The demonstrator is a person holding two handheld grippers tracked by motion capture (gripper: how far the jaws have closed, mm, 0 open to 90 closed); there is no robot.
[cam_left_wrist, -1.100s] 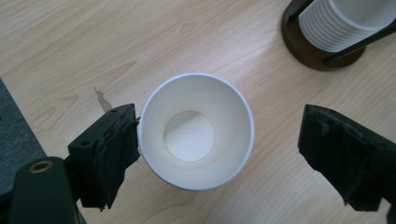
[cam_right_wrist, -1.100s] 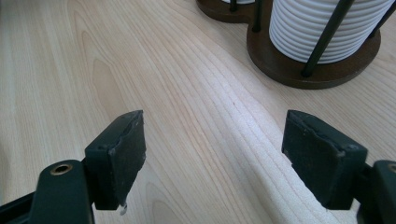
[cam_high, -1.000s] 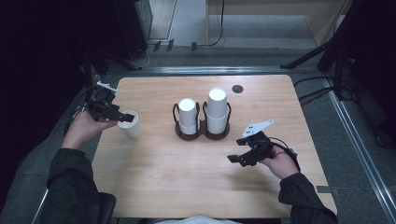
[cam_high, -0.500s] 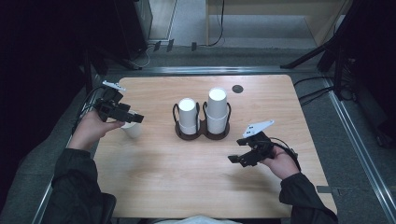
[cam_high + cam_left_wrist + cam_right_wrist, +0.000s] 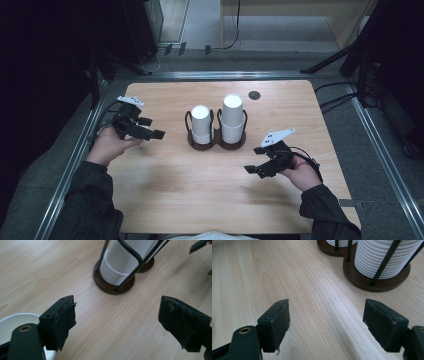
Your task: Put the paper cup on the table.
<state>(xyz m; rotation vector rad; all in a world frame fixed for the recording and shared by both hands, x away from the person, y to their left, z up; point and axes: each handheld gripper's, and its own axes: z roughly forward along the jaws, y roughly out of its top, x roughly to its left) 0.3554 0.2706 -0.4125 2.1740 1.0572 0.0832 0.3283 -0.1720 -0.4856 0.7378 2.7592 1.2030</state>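
Lifting away from the single white cup (image 5: 10, 325), the left gripper (image 5: 150, 134) is now sitting higher and pointing more toward the table's centre than it was a second ago, when its jaws were down around that cup at the table's 9 o'clock edge; in the high view the cup is now almost wholly hidden beneath the gripper and the left hand (image 5: 111, 146). In the left gripper view the jaws are standing wide apart with nothing between them, and the cup's rim is showing at 7 o'clock, just beside and below the left-hand jaw, apart from the pad as far as can be told. The left forearm is coming in from 7 o'clock, wrist bent inward, jaws aiming toward 3 o'clock. At the centre of the wooden table (image 5: 170, 190) the dark two-post cup holder (image 5: 217, 142) is keeping its two stacks of white cups (image 5: 233, 117) upright, unchanged from before. No writing or label is readable anywhere. At 4 o'clock the right gripper (image 5: 256, 167) is staying where it was, held low over bare wood by the right hand (image 5: 302, 172), jaws aiming toward 9 o'clock; in the right gripper view they are spread wide and gripping nothing, with the holder's base at 1 o'clock.
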